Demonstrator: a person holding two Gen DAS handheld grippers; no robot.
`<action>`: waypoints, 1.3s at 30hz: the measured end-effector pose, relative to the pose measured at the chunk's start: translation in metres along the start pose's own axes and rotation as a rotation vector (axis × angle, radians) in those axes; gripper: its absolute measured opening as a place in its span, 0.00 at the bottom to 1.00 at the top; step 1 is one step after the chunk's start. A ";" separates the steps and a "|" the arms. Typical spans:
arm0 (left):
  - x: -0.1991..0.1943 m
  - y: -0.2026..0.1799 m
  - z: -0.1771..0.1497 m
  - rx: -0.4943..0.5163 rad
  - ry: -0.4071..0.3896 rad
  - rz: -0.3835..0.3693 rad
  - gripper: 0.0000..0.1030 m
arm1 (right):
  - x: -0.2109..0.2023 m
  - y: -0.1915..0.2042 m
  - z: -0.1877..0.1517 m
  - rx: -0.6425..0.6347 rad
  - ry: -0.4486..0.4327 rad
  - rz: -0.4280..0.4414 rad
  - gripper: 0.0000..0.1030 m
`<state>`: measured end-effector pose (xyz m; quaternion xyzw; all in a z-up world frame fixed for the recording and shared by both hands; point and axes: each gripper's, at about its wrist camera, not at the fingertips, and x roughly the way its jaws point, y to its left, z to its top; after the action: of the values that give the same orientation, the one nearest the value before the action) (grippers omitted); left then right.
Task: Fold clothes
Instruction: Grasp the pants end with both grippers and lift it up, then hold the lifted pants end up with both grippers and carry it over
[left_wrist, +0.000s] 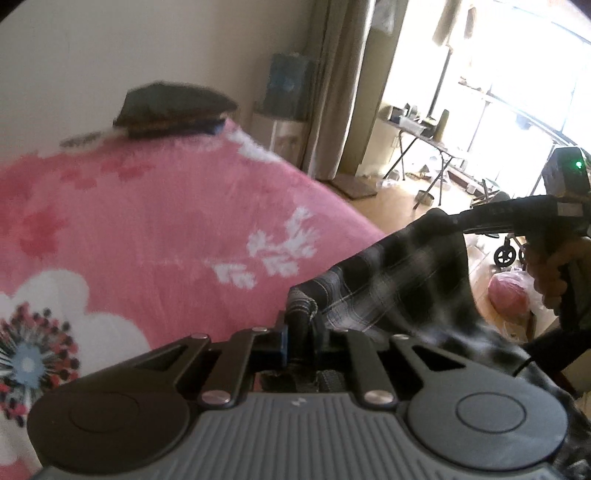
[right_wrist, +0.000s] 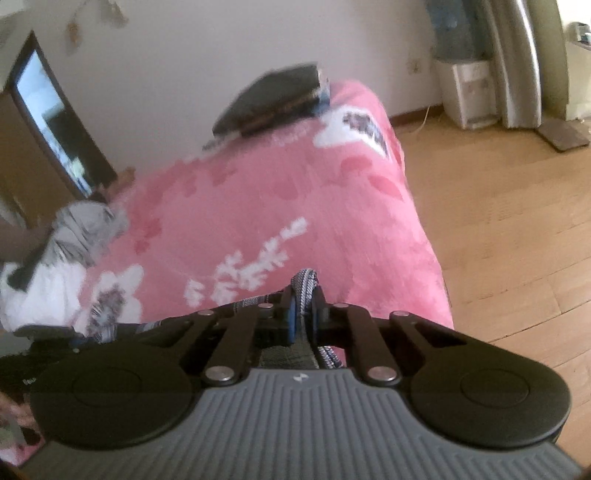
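Currently both grippers pinch the plaid garment (left_wrist: 388, 280): left gripper (left_wrist: 301, 328) and right gripper (right_wrist: 303, 314) each clamp a bunched edge, cloth hanging between them above the pink blanket (left_wrist: 147, 229). Risk: shallow bites, tension could pull an edge free.

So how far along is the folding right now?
Done: a dark folded stack sits at the far end of the pink blanket. In hand: both grippers are shut on the plaid garment, the left gripper and right gripper each pinching an edge, cloth held up between them. Left: folding this piece, plus the grey crumpled clothes.
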<state>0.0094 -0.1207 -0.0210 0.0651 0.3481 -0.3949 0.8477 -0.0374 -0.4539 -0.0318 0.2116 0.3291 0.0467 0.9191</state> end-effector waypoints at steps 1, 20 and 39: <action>-0.009 -0.006 0.001 0.016 -0.005 -0.001 0.11 | -0.012 0.003 -0.001 0.009 -0.017 0.004 0.06; -0.204 -0.162 -0.037 0.197 -0.151 -0.117 0.10 | -0.252 0.057 -0.095 0.111 -0.281 0.043 0.06; -0.164 -0.286 -0.147 0.441 0.225 -0.486 0.10 | -0.330 -0.047 -0.269 0.306 -0.275 0.108 0.06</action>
<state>-0.3471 -0.1563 0.0211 0.2049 0.3511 -0.6413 0.6507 -0.4652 -0.4747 -0.0453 0.3704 0.1921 0.0158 0.9087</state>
